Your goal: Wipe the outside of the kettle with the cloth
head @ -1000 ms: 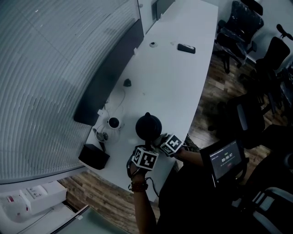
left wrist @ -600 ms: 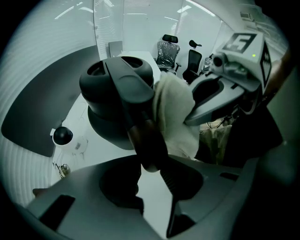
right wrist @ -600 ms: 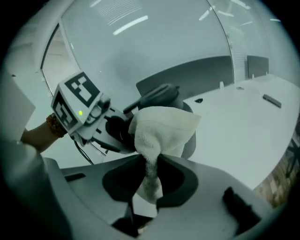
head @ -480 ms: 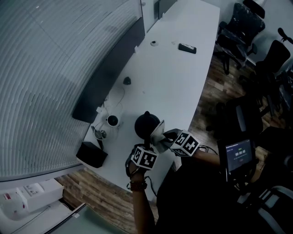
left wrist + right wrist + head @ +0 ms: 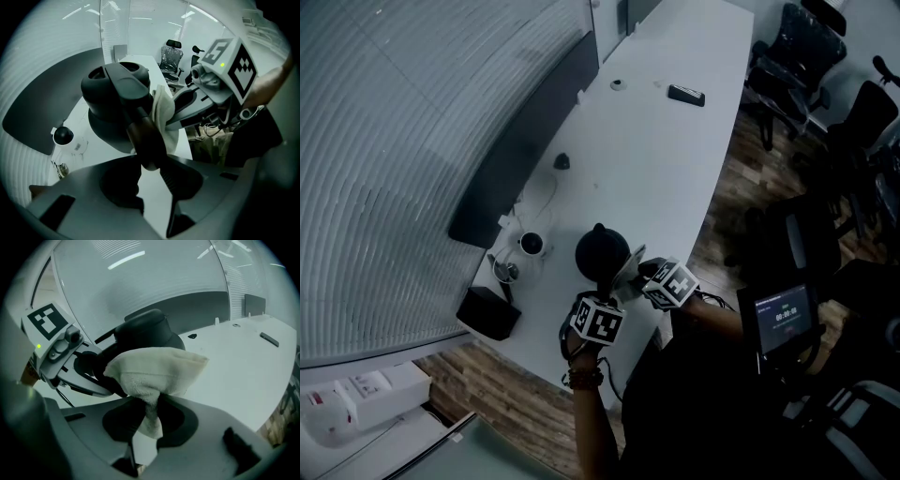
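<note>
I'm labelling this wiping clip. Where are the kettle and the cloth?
kettle (image 5: 602,251): head view, on its dark round body.
cloth (image 5: 157,369): right gripper view, on the bunched fold above the jaws.

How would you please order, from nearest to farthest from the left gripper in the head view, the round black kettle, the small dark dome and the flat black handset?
1. Round black kettle, its handle gripped by the left gripper.
2. Small dark dome, midway along the white table.
3. Flat black handset, at its far end.
</note>
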Motion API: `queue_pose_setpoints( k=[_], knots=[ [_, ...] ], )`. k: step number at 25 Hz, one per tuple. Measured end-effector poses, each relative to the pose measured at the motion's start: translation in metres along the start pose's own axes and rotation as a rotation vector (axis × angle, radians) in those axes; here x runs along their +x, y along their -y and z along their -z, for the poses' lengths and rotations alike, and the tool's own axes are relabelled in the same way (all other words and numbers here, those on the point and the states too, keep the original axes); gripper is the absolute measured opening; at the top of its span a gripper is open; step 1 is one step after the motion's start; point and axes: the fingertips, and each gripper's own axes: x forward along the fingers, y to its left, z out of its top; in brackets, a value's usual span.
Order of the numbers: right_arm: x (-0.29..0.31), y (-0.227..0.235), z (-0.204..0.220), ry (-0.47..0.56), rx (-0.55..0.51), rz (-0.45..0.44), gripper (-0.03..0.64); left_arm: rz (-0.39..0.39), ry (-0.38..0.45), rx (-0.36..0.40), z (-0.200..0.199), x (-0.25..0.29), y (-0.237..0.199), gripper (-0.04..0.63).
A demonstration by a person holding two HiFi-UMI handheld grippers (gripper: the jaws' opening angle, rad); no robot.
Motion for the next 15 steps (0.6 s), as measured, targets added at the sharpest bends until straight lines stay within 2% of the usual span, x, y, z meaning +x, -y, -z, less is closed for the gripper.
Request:
queue_pose_setpoints(
  k=[5, 11, 15],
  knots=[
    [0.014, 0.008, -0.004, -0.052, -0.019, 0.019, 0.071, 0.012, 0.006, -0.019, -0.003, 0.006, 0.006, 0.127],
    [0.059, 0.035, 0.027, -0.141, -0.001, 0.048, 0.071, 0.001, -0.033, 0.020, -0.001, 0.012, 0.015, 0.127],
    [0.063, 0.038, 0.024, -0.161, 0.011, 0.062, 0.071, -0.014, 0.006, -0.019, -0.003, 0.009, 0.005, 0.126]
  ],
)
